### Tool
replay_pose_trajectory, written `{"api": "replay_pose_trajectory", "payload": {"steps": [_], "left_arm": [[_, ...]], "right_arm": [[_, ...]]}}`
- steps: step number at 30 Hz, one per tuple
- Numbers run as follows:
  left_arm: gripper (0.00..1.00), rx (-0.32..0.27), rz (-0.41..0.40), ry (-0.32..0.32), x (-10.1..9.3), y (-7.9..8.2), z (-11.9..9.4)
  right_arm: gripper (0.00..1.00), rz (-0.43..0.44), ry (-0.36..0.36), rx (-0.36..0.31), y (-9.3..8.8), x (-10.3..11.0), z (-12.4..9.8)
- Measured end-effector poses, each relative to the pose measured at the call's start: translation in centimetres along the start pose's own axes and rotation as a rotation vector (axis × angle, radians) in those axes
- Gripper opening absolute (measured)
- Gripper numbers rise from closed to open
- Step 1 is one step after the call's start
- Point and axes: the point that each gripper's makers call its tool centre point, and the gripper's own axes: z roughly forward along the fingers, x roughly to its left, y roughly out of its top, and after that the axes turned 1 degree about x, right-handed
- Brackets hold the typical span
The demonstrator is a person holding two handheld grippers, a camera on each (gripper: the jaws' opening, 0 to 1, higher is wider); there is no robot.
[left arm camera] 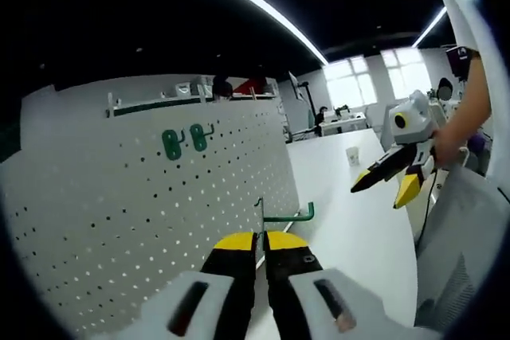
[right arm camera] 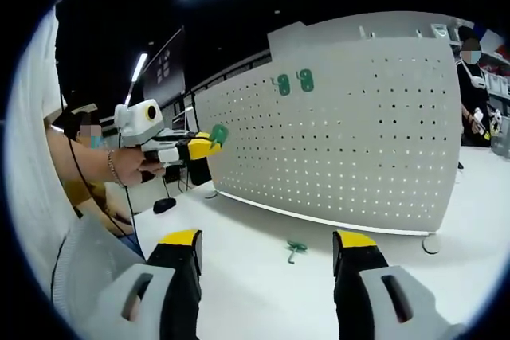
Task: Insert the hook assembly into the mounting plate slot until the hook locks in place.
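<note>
The green wire hook (left arm camera: 285,214) stood between the tips of the left gripper (left arm camera: 260,241), whose jaws were closed on its thin stem. It looked light, stiff and apt to swivel, so a hold near the bend seemed best. The right gripper (right arm camera: 269,244) was wide open and empty; ahead of its jaws lay a second hook (right arm camera: 296,249), with two more, probably, hung on the pegboard (right arm camera: 374,117).

Hook (right arm camera: 296,250) on table (right arm camera: 255,276) before pegboard (right arm camera: 358,141)
</note>
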Motion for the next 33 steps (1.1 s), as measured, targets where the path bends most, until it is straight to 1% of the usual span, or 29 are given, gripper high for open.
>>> {"api": "replay_pose_trajectory", "payload": {"steps": [5,8,13,18,24,25,27,28,29,32,33], "left_arm": [[0.03,-0.038,-0.045,0.035,0.2,1.0,-1.0],[0.03,-0.054,-0.056,0.05,0.0,1.3,-1.3],[0.03,-0.085,-0.102,0.084,-0.3,1.9,-1.7],[0.03,-0.089,-0.126,0.087,-0.6,1.7,-1.6],[0.03,-0.083,-0.119,0.091,-0.6,1.4,-1.6],[0.03,-0.082,-0.126,0.089,-0.7,1.3,-1.6],[0.03,-0.078,-0.121,0.092,-0.7,1.2,-1.6],[0.03,-0.078,-0.122,0.091,-0.7,1.2,-1.6],[0.03,-0.079,-0.127,0.091,-0.7,1.2,-1.7],[0.03,-0.077,-0.129,0.093,-0.6,1.1,-1.7],[0.03,-0.075,-0.13,0.093,-0.7,1.1,-1.7]], "right_arm": [[0.64,0.005,0.002,-0.009,0.2,0.1,0.0],[0.64,0.005,0.004,-0.01,0.2,0.2,0.0],[0.64,0.005,0.006,-0.011,0.3,0.4,0.2],[0.64,0.002,0.01,-0.016,0.5,0.5,0.3],[0.64,0.011,0.022,-0.028,0.8,0.9,0.5],[0.64,0.013,0.024,-0.038,1.0,1.0,0.4],[0.64,0.016,0.039,-0.079,1.9,1.5,0.3],[0.64,0.025,0.053,-0.112,2.6,1.8,0.2],[0.64,0.027,0.054,-0.125,3.0,2.0,0.1],[0.65,0.005,0.1,-0.255,5.7,3.2,-0.4],[0.66,0.01,0.11,-0.274,6.0,3.5,-0.5]]}}
